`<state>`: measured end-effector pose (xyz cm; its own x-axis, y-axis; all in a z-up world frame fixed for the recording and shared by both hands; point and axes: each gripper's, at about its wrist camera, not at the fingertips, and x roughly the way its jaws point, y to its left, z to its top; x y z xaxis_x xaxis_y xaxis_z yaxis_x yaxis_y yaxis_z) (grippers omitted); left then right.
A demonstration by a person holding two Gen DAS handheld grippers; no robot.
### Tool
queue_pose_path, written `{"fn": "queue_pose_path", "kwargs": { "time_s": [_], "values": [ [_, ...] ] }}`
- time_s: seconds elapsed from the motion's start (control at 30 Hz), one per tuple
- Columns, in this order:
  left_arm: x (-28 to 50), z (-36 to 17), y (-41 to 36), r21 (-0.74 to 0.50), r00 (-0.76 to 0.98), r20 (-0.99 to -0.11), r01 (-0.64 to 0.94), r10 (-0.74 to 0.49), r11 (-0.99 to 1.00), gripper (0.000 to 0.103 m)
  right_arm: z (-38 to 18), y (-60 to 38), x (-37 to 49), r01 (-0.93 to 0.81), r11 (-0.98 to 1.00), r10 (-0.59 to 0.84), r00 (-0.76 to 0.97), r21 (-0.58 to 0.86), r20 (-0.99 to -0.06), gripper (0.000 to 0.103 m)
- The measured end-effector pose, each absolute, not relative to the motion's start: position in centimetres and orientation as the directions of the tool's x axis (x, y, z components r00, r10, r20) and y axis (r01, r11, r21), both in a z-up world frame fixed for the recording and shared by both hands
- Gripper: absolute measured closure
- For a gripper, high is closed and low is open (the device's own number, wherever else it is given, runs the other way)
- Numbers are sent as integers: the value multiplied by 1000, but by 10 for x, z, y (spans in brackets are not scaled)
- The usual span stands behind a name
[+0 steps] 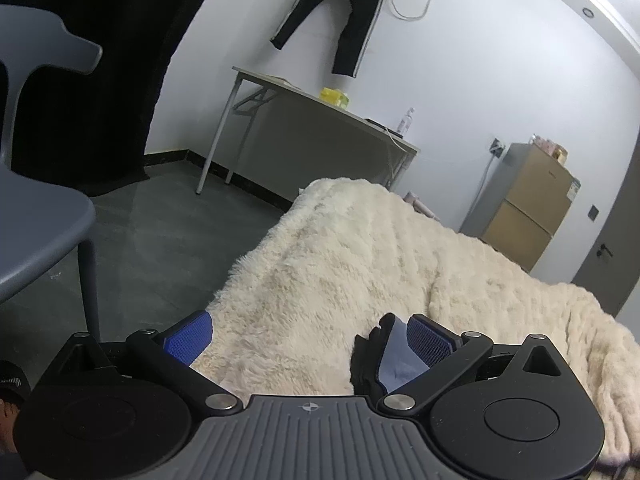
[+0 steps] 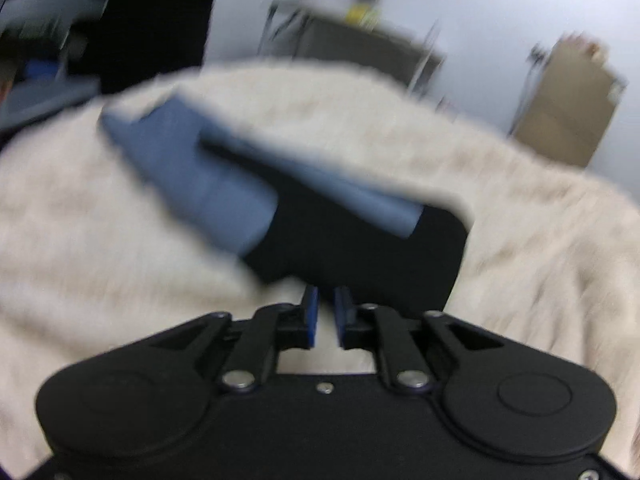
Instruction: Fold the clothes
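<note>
Right gripper (image 2: 326, 312) nearly closed — garment (image 2: 352, 240) touching its fingertips.

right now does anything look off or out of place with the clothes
Black trousers hang splayed high on the wall above the desk, an odd spot. The blue and black garment lies on the fluffy blanket, nothing spilled.

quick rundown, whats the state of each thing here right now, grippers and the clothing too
left gripper: jaws wide open, nothing clamped; garment edge lies by its right finger
right gripper: jaws nearly shut, a narrow gap left, nothing seen between them
blue and black garment: partly folded, lying on the blanket
cream fluffy blanket: spread out under the garment
black trousers: hanging on the wall
</note>
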<state>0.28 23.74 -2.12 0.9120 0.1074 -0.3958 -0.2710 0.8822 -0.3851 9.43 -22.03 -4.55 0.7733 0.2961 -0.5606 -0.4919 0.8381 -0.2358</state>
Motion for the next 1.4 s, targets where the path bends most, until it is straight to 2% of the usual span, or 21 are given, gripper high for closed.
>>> {"fn": "queue_pose_path", "kwargs": {
  "time_s": [0.07, 0.17, 0.3, 0.4, 0.47, 0.5, 0.53, 0.6, 0.67, 0.73, 0.8, 0.9, 0.97, 1.1, 1.23, 1.4],
  "values": [
    [2, -21, 237, -388, 913, -392, -273, 110, 881, 0, -40, -215, 108, -455, 860, 269, 790, -232, -551, 82],
    [-1, -21, 239, -399, 914, -388, -282, 118, 873, 0, -71, -221, 123, -413, 864, 130, 735, -288, -665, 80],
    [-2, -22, 244, -420, 915, -385, -294, 125, 859, 0, -97, -252, 99, -356, 896, 71, 703, -264, -707, 80],
    [2, -24, 247, -431, 913, -391, -292, 115, 854, 0, -76, -256, 88, -313, 916, 90, 771, -252, -631, 80],
    [3, -23, 247, -426, 913, -392, -286, 110, 858, 0, -55, -244, 90, -294, 928, 127, 827, -229, -548, 78],
    [3, -23, 247, -425, 914, -392, -284, 108, 859, 0, -45, -234, 95, -293, 933, 150, 845, -209, -514, 71],
    [3, -22, 247, -425, 914, -390, -284, 109, 860, 0, -36, -219, 102, -300, 935, 175, 856, -190, -487, 60],
    [2, -22, 248, -430, 916, -386, -284, 110, 857, 0, -37, -188, 115, -342, 924, 222, 846, -173, -485, 53],
    [0, -22, 249, -443, 918, -382, -285, 108, 850, 0, -41, -158, 127, -386, 909, 267, 830, -159, -490, 55],
    [-1, -23, 251, -454, 918, -380, -288, 109, 843, 0, -55, -142, 131, -421, 895, 288, 799, -150, -527, 65],
    [-2, -23, 251, -458, 918, -380, -291, 111, 840, 0, -83, -129, 120, -463, 874, 295, 746, -147, -597, 67],
    [0, -23, 251, -459, 918, -383, -286, 103, 841, 0, -99, -141, 84, -500, 853, 315, 724, -152, -613, 65],
    [3, -24, 250, -459, 917, -388, -279, 92, 844, 0, -90, -160, 68, -504, 856, 342, 717, -114, -607, 54],
    [10, -26, 246, -447, 913, -403, -258, 65, 857, 0, -67, -244, 76, -257, 956, 290, 762, 140, -579, 43],
    [10, -26, 240, -431, 913, -406, -223, 32, 874, 0, -70, -318, 96, -74, 936, 258, 810, 344, -527, 43],
    [18, -26, 222, -341, 890, -455, -188, 13, 921, 0, -81, -344, 139, -149, 874, 389, 785, 462, -482, 43]
  ]
}}
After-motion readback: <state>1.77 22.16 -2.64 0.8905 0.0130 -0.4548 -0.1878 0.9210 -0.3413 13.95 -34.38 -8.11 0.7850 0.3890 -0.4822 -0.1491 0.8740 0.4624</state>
